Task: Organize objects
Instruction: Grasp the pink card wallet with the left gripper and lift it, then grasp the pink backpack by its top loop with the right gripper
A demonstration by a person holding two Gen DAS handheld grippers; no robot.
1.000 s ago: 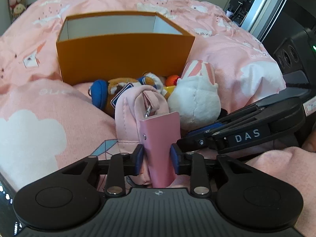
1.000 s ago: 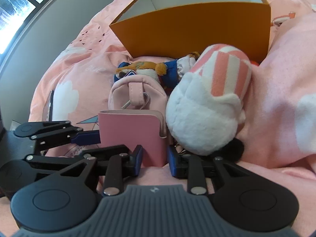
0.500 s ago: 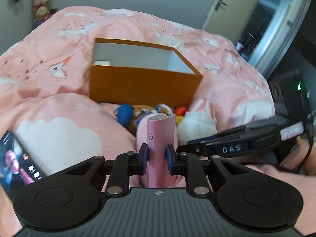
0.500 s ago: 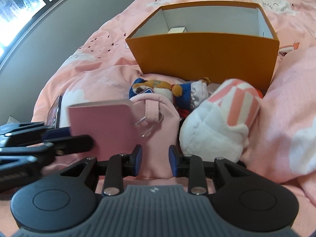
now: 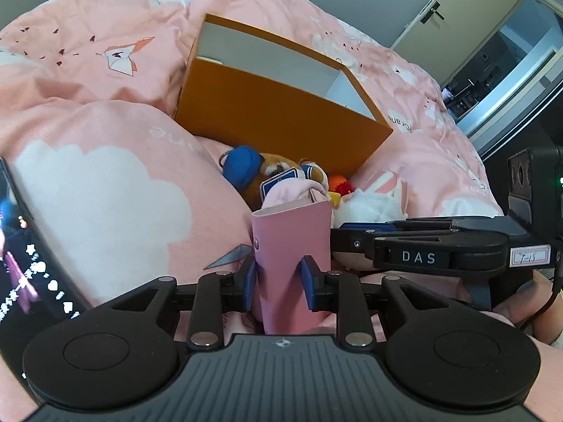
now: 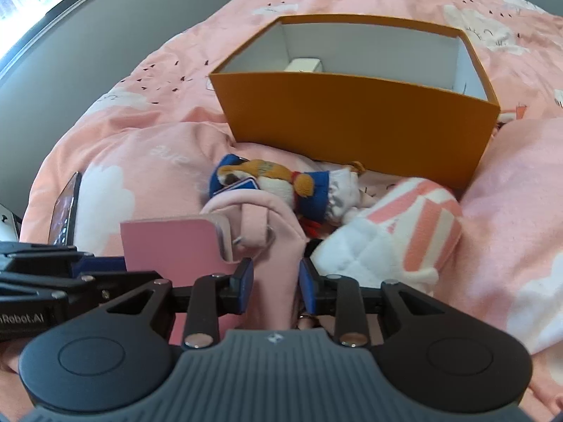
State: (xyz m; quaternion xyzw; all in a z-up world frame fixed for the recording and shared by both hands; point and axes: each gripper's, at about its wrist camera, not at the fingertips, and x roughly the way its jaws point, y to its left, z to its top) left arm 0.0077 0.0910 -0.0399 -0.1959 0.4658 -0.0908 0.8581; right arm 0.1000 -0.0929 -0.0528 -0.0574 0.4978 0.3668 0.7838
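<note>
Since a second ago, the pink card case [image 5: 292, 242] has been lifted off the bed and away from the pink pouch, and both wrist views now look down into the orange box from higher up. The left hand-held gripper [image 5: 278, 281] has the case between its blue pads, standing upright; its jaws are opening slightly at this moment, yet the pads look to be touching the case's sides. The right hand-held gripper [image 6: 274, 283] is narrowly parted with its jaws closing a little; the pink pouch [image 6: 271, 242] lies between them, but whether the pads actually press on its fabric cannot be told. In the left view the right hand-held gripper [image 5: 418, 246] reaches in just beside the case.

Behind the pouch lies a fox keyring plush [image 6: 267, 183] in blue, and to its right a white and pink striped plush [image 6: 390, 242], all in a dip of the pink duvet [image 6: 140, 147]. Beyond them stands the orange box [image 6: 352, 119], open-topped, with one small white item [image 6: 304, 65] on its floor. A phone [image 5: 24, 253] with a lit screen lies on the bed at the left.

The step in hand seems to be carrying the case towards the box. The next move likely calls for raising it above the near wall, which stands tall, then letting go inside; the loosening grip risks a drop short of the box.
</note>
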